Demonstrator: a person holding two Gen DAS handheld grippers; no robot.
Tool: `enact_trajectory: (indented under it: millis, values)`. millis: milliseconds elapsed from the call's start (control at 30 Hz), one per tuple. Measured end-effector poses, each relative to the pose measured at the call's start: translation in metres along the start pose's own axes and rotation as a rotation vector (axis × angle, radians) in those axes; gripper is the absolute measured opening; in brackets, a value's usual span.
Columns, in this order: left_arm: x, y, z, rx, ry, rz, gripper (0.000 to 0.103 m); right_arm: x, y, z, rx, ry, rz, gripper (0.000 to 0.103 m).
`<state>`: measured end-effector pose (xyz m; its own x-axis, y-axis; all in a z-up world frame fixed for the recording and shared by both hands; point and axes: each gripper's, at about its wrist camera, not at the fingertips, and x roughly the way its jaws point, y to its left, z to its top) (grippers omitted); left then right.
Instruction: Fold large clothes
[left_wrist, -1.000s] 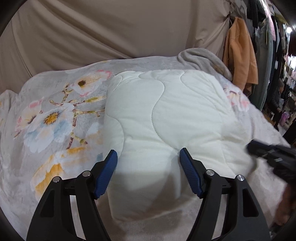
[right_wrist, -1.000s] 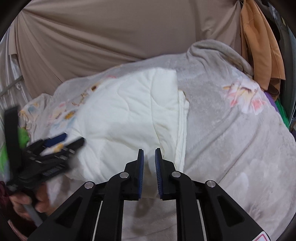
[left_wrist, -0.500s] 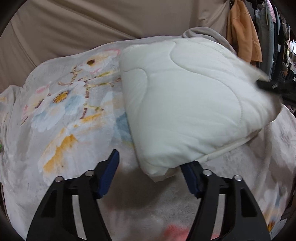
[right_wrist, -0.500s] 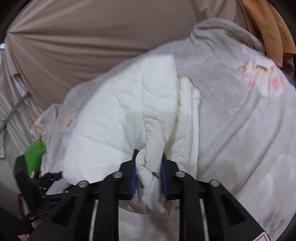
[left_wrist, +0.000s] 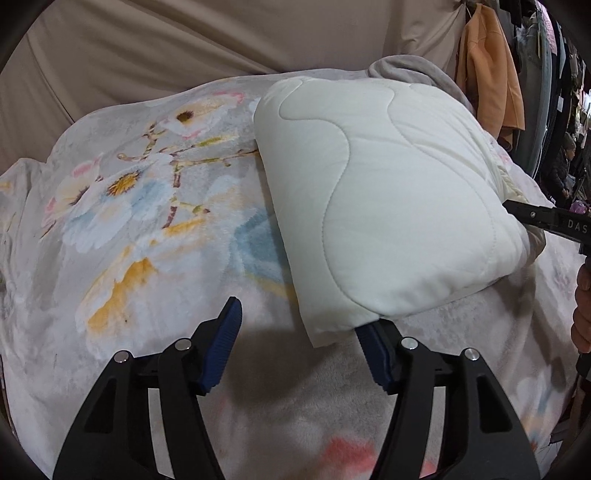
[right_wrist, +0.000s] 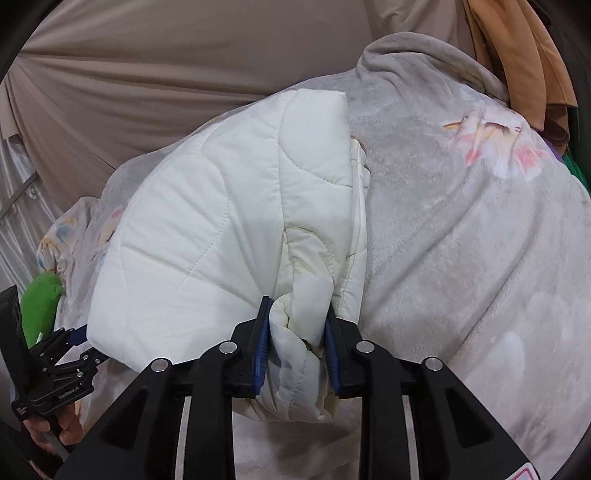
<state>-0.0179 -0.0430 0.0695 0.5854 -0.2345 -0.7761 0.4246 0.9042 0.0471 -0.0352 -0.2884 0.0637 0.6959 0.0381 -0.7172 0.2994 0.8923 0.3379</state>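
A folded white quilted jacket (left_wrist: 384, 192) lies on a floral grey blanket (left_wrist: 147, 206), turned at an angle. It also shows in the right wrist view (right_wrist: 229, 229). My left gripper (left_wrist: 303, 347) is open; the jacket's near corner lies over its right finger, nothing is clamped. My right gripper (right_wrist: 297, 332) is shut on a bunched edge of the jacket. The right gripper also shows at the right edge of the left wrist view (left_wrist: 546, 218), at the jacket's side. The left gripper shows in the right wrist view (right_wrist: 70, 354) at the lower left.
A beige curtain (left_wrist: 184, 48) hangs behind the bed. An orange garment (left_wrist: 491, 77) and other clothes hang at the far right. A green object (right_wrist: 38, 299) lies at the blanket's left edge.
My right gripper closed on the jacket's edge and pulled it, turning the jacket. My left gripper drew back from over the jacket to its near corner and stays open.
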Motion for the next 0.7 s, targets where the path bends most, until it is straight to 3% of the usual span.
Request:
enact_trajectory:
  millis: [167, 233, 267, 333, 433, 500, 700]
  values:
    - [-0.027, 0.001, 0.004, 0.003, -0.041, -0.021, 0.060, -0.037, 0.001, 0.008, 0.031, -0.084, 0.031, 0.032]
    - [-0.039, 0.006, 0.010, -0.019, -0.068, -0.061, 0.073, -0.051, -0.001, 0.014, 0.053, -0.119, 0.047, 0.036]
    - [-0.047, 0.010, 0.015, -0.042, -0.090, -0.086, 0.083, -0.058, -0.005, 0.018, 0.065, -0.141, 0.044, 0.046]
    - [-0.059, 0.019, 0.027, -0.090, -0.140, -0.135, 0.088, -0.060, -0.015, 0.029, 0.080, -0.163, 0.011, 0.060]
    - [-0.058, 0.035, 0.054, -0.149, -0.173, -0.204, 0.098, -0.040, -0.030, 0.043, 0.108, -0.108, -0.026, 0.062]
    - [-0.041, 0.042, 0.071, -0.182, -0.141, -0.252, 0.098, -0.016, -0.041, 0.050, 0.141, -0.037, 0.009, 0.063]
    - [0.053, 0.042, 0.099, -0.217, 0.078, -0.345, 0.098, 0.047, -0.056, 0.059, 0.235, 0.127, 0.170, 0.064]
